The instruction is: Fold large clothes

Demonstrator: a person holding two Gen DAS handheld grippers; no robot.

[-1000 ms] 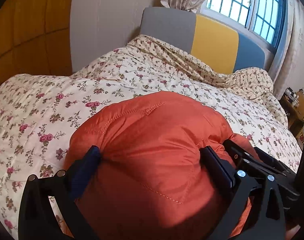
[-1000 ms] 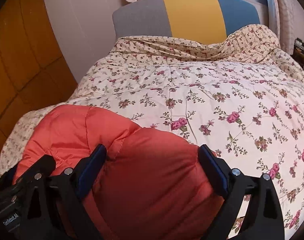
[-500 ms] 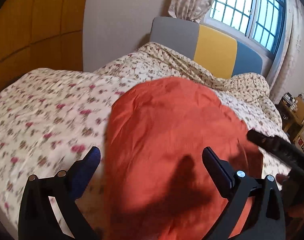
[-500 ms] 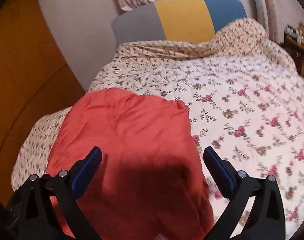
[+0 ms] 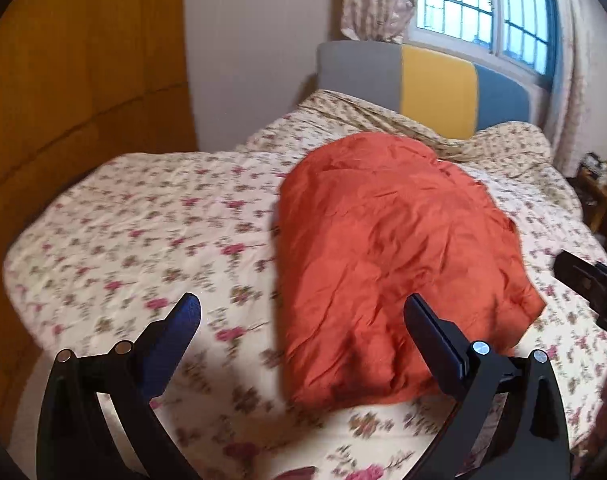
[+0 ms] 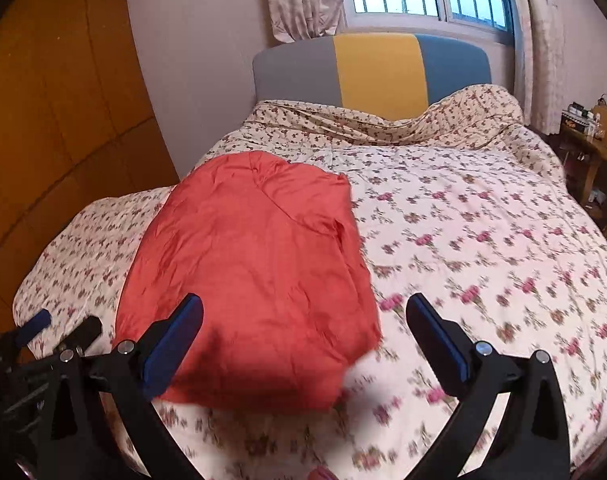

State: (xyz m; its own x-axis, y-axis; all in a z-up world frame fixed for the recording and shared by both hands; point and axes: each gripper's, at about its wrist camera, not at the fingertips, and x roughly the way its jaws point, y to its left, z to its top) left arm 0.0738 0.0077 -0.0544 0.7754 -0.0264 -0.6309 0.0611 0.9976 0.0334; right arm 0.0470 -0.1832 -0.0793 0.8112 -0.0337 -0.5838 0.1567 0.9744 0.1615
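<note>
Wide bare floral quilt (image 6: pixel 483 248) lies open to my right of the folded orange jacket (image 6: pixel 255 276), while the wardrobe (image 5: pixel 75 92) and headboard (image 6: pixel 375 68) bound the bed.

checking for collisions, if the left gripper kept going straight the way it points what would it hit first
Probably the folded orange jacket on the floral quilt. The left gripper is open and empty, tilted down at the jacket's near left edge; depth is unclear, so it might meet the quilt beside it instead.
</note>
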